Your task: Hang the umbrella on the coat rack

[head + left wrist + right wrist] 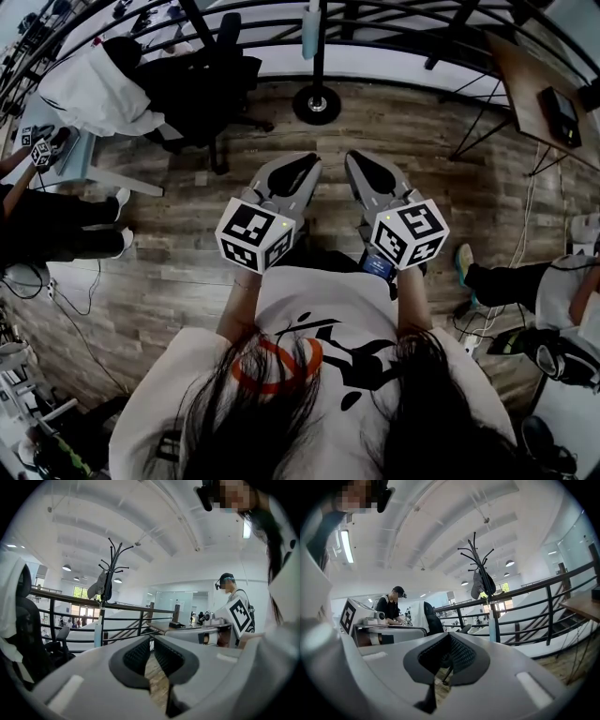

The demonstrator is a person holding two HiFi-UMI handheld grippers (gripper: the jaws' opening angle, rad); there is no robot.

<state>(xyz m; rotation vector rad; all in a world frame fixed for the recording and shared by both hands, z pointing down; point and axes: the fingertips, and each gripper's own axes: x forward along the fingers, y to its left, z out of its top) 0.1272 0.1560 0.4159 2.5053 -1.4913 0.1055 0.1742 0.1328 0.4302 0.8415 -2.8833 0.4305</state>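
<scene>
Right, starting with the head view: the left tool [305, 165] and right tool [362, 161] are hovering side by side over the wood floor, both pointing at the rack [317, 103], which is standing well apart from them by the railing. A slim pale-blue shape, most likely the folded umbrella [311, 30], is sitting just beside the pole.

Over to the left gripper view: the jaws are resting together with nothing between them, only floor showing through the slit. The rack [108, 573] is rising beyond, a grey cap [97, 587] is hanging up top, and the umbrella [97, 633] is hanging low against the pole. What is holding it there is too small to tell.

Now the right gripper view: the jaws are pressed together and empty too, and the umbrella [492, 629] is lining up beside the pole again.

Judging by its looks, it is going to handle light, with slippery fabric over stiff ribs, so the handle or strap is looking like the spot to grip.
</scene>
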